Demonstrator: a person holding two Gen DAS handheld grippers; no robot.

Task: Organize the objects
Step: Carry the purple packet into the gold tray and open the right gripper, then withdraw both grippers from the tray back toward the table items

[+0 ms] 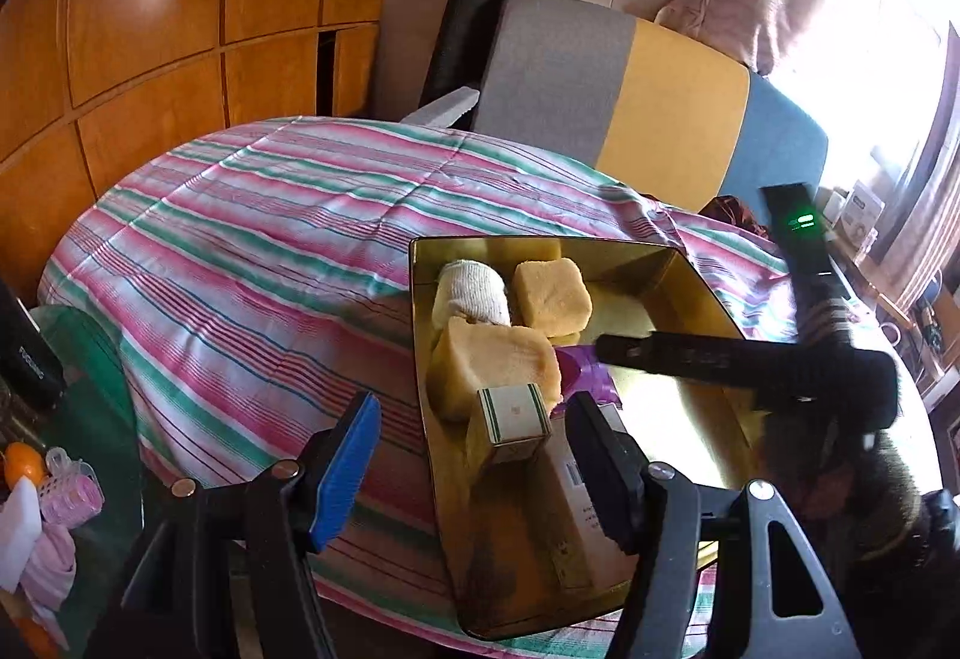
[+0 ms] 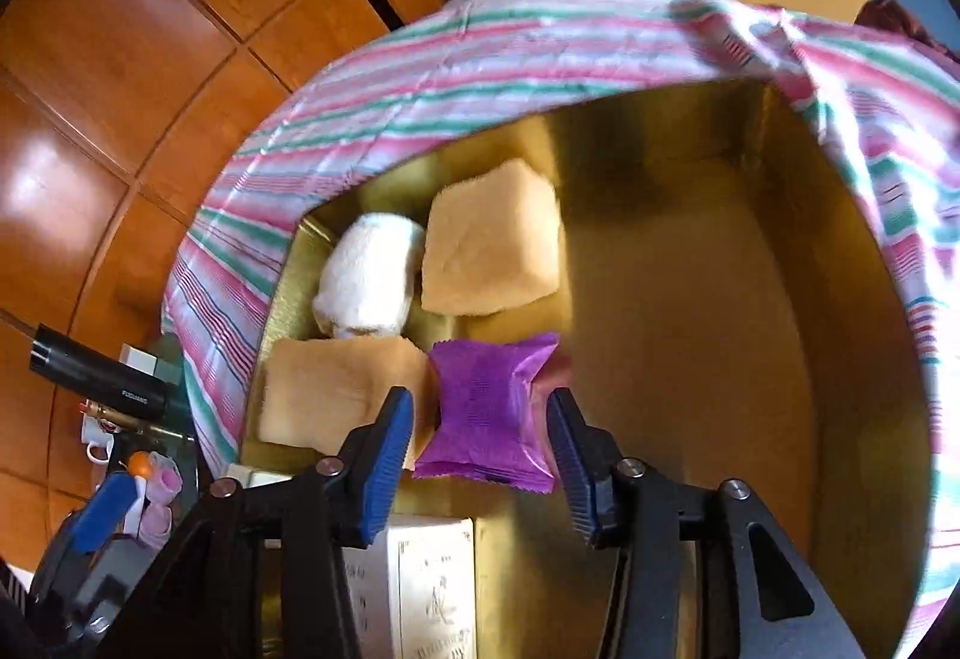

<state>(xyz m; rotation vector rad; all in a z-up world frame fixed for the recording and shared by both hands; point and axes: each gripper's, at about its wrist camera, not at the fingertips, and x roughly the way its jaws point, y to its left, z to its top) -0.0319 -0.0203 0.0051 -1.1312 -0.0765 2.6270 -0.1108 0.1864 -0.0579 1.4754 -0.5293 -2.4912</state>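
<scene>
Your right gripper (image 2: 483, 437) hangs over the gold tray (image 2: 690, 299), pointing steeply down. Its blue pads (image 2: 384, 470) stand a little apart, one on each side of a purple packet (image 2: 489, 413). A thin gap shows on both sides, so the pads do not press on the packet, which lies on the tray floor. Just left of the packet sits a yellow folded cloth (image 2: 336, 389), touching it or nearly so. Beyond them, a white rolled cloth (image 2: 372, 281) lies beside a second yellow cloth (image 2: 492, 239). A white printed box (image 2: 429, 587) lies in the near end of the tray, right under the gripper.

Your left gripper (image 1: 474, 470) is held wide open with nothing in it. Its fingers straddle the tray's left wall: the blue left pad (image 1: 345, 470) is outside over the striped bedcover (image 1: 252, 239), and the right pad (image 1: 600, 470) is over the tray. From this side you also see a small green-edged box (image 1: 516, 422) standing against the near yellow cloth. The right gripper (image 1: 606, 347) reaches in from the right, with the purple packet partly hidden behind it.

The tray rests on the bedcover. A side table (image 1: 90, 419) with small toiletries stands off the left edge.
</scene>
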